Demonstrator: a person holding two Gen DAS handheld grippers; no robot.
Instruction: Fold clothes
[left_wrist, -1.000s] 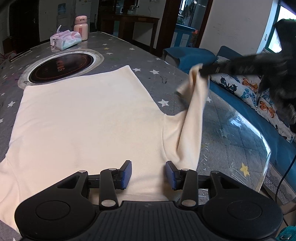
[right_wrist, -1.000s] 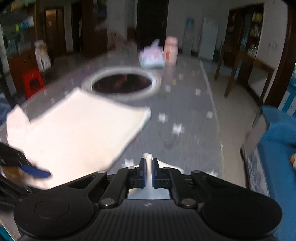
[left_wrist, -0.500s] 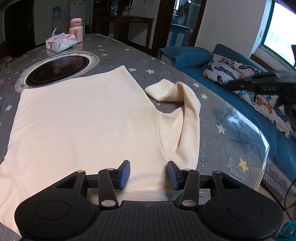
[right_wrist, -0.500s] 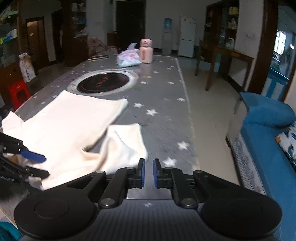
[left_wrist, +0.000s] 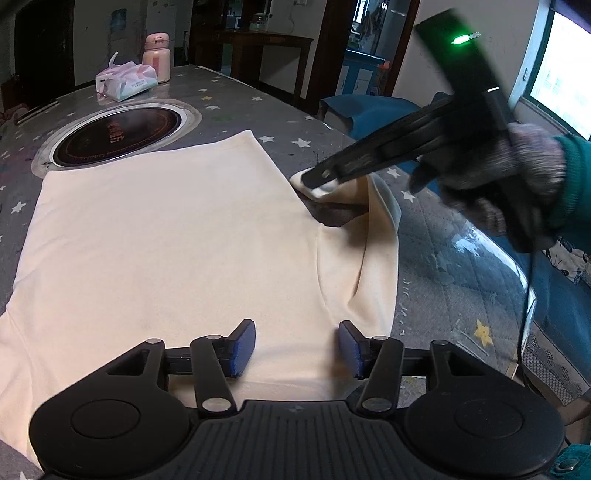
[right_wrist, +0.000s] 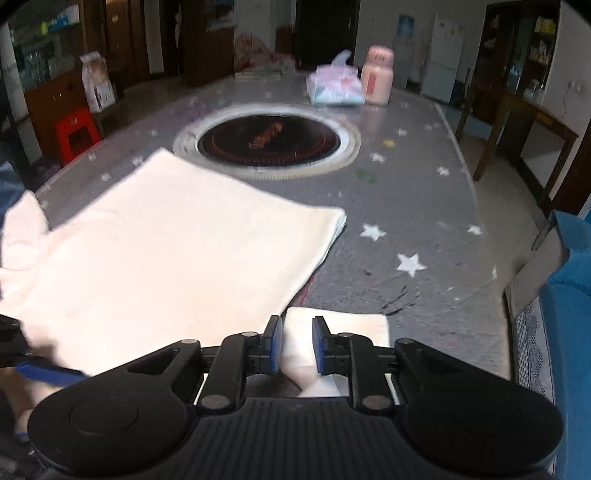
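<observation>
Cream cotton-like T-shirt, soft knit, lies flat on the grey star-patterned table, body spread wide, hem end towards the round black inset hob. Right sleeve is bunched and partly turned back on itself beside the body. Left tool hovers over the near edge of the shirt, pads apart, nothing between them. Right tool sits at the sleeve cuff; pads stand apart with the cloth between them, no firm clamp evident; the left wrist view shows its tip down on the cuff. Judgement: fabric is light, limp and slack, will drape and crease, and will not hold shape when lifted, so a single-point hold drags a peak. Best hold appears to be the cuff edge or shoulder seam, both layers pinched together, carried low across the body. Pink tissue pack and pink bottle stand well apart at the far end.
</observation>
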